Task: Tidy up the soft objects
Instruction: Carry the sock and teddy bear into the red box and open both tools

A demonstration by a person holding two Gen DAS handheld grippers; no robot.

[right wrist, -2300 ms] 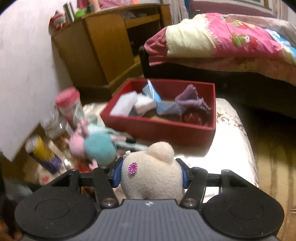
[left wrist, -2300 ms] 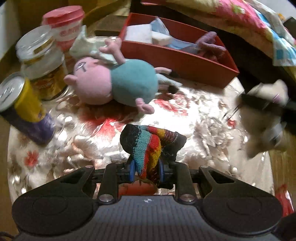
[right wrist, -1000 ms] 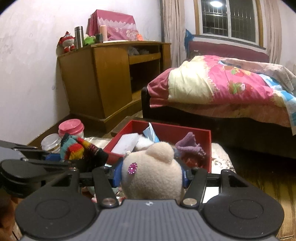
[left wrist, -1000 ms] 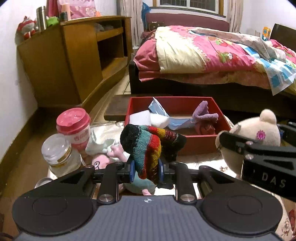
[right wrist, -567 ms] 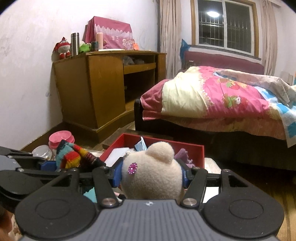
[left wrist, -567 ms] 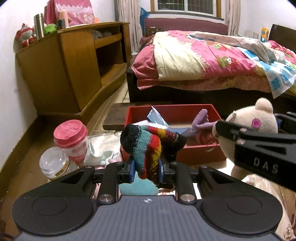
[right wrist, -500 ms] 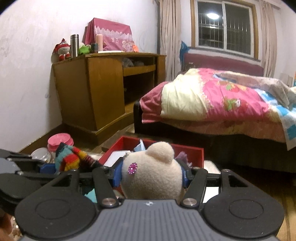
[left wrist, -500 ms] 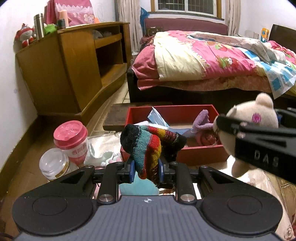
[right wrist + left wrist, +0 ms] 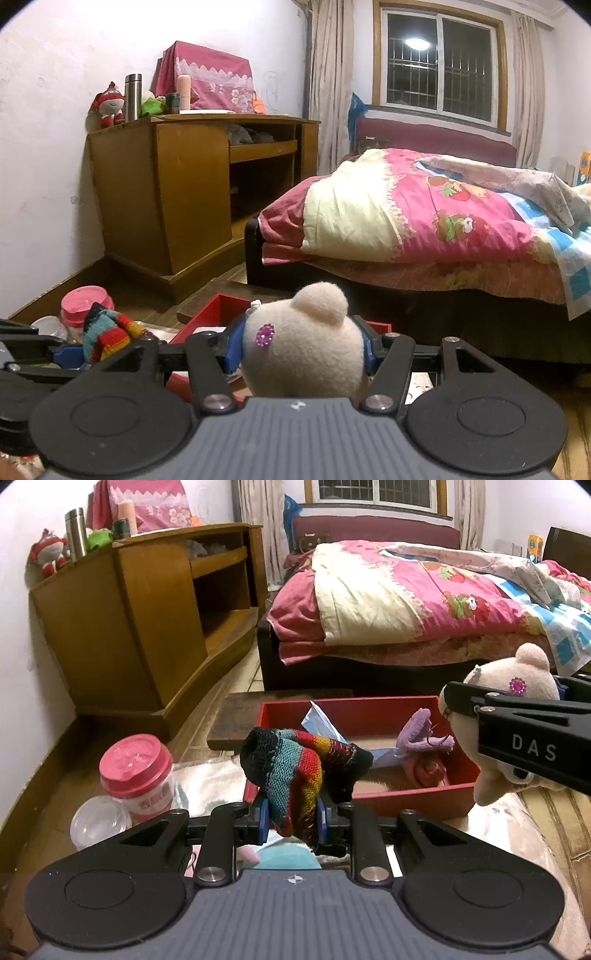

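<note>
- The left gripper (image 9: 289, 821) is clamped on a striped knit sock (image 9: 295, 771), its blue pads pressed into both sides of the bunched fabric just below frame centre in the left wrist view.
- The sock bulges up above the pads, black at its ends, with bands of teal, red, yellow and orange between.
- The right gripper (image 9: 297, 349) is squeezed onto a cream plush bear (image 9: 306, 350), low in the middle of the right wrist view; the bear's head fills the gap between the blue pads, one round ear up top and a purple sparkly flower on its side.
- In the left wrist view that bear (image 9: 509, 716) hangs at the right edge, level with the far end of the red box (image 9: 406, 801), the black finger across its face.
- The red box sits at centre frame beyond the sock, open-topped, with a purple soft toy (image 9: 424, 733) and a pale blue packet (image 9: 317, 723) lying inside.
- Lower left of the left wrist view: a pink-lidded cup (image 9: 138, 775) stands upright, a clear-lidded jar (image 9: 98, 821) just beside it.
- A sliver of teal and pink plush (image 9: 273, 858) peeks out right under the left fingers.
- Further back, a wooden cabinet (image 9: 147, 620) on the left and a bed with a pink quilt (image 9: 424, 602) on the upper right.
</note>
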